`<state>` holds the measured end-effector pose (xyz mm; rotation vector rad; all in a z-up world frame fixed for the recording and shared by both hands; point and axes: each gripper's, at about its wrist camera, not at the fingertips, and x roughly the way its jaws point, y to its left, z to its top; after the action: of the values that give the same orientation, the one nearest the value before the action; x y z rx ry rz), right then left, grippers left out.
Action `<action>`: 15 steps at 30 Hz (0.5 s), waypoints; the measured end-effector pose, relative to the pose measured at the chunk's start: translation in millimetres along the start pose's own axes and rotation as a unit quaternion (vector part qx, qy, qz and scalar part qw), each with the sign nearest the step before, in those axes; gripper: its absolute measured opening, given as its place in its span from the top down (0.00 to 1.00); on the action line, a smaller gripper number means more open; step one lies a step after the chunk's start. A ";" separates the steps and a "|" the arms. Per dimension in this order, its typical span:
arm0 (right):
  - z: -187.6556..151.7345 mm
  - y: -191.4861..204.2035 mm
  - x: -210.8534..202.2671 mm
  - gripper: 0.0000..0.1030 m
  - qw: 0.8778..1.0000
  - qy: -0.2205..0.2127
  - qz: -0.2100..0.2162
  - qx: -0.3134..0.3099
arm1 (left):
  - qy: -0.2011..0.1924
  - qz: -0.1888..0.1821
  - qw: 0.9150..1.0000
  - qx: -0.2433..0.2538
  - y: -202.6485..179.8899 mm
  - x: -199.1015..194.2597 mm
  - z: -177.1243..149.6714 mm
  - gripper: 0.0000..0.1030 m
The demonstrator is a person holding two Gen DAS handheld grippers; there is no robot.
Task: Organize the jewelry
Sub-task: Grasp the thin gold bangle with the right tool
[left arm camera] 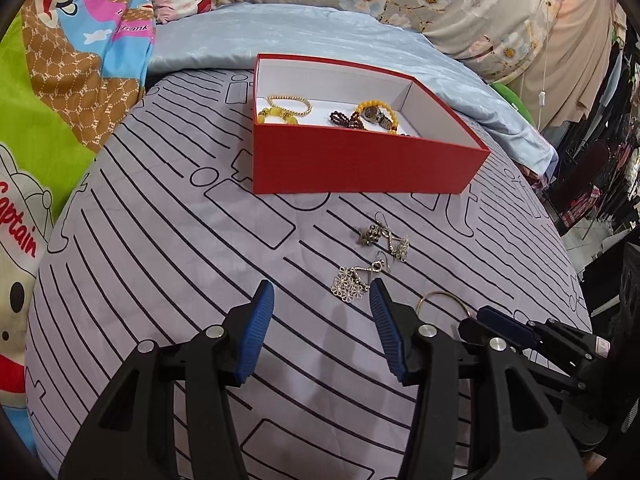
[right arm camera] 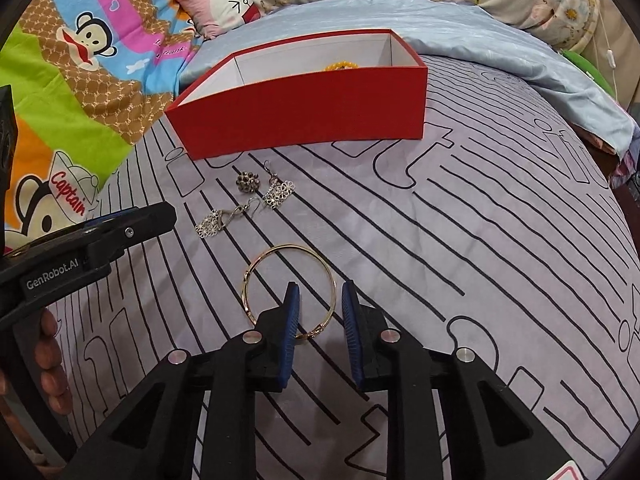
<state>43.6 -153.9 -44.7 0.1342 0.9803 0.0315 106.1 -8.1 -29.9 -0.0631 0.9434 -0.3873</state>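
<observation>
The right gripper (right arm camera: 318,310) stands apart astride the gold bangle's (right arm camera: 256,268) near rim on the bed (right arm camera: 480,240). The left gripper (left arm camera: 322,300) gapes empty just short of the silver earrings (left arm camera: 352,282). Beyond sits the red box (left arm camera: 360,160) of bracelets (left arm camera: 286,110).

Left gripper (left arm camera: 322,292) hangs over the lilac, black-lined bedsheet (left arm camera: 168,216), blue-padded jaws apart with only cloth between them. Just past its right fingertip lies a silver filigree flower earring (left arm camera: 352,282); its twin (left arm camera: 394,245) and a dark bead cluster (left arm camera: 369,235) lie nearer the red cardboard box (left arm camera: 360,160), where yellow bead bracelets (left arm camera: 285,114) and a wristwatch (left arm camera: 378,114) rest. A thin gold bangle (left arm camera: 442,300) peeks out beside the right gripper (left arm camera: 480,318).
</observation>
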 end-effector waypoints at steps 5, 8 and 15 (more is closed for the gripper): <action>-0.6 1.9 3.5 0.87 1.000 -0.002 -0.009 -0.006 | 0.003 -0.001 1.000 0.001 -1.1 1.7 -3.0 0.53; 0.0 -1.5 4.0 0.95 1.000 -0.001 -0.015 -0.003 | 0.006 -0.003 1.000 0.001 -2.3 3.5 -3.0 0.53; -1.2 -8.4 1.8 0.98 1.000 -0.001 -0.012 0.009 | 0.009 -0.004 1.000 0.003 -4.4 8.8 -2.6 0.53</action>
<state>43.3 -162.0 -47.9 0.1401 0.9801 0.0008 107.4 -15.0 -37.2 -0.0578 0.9607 -0.3996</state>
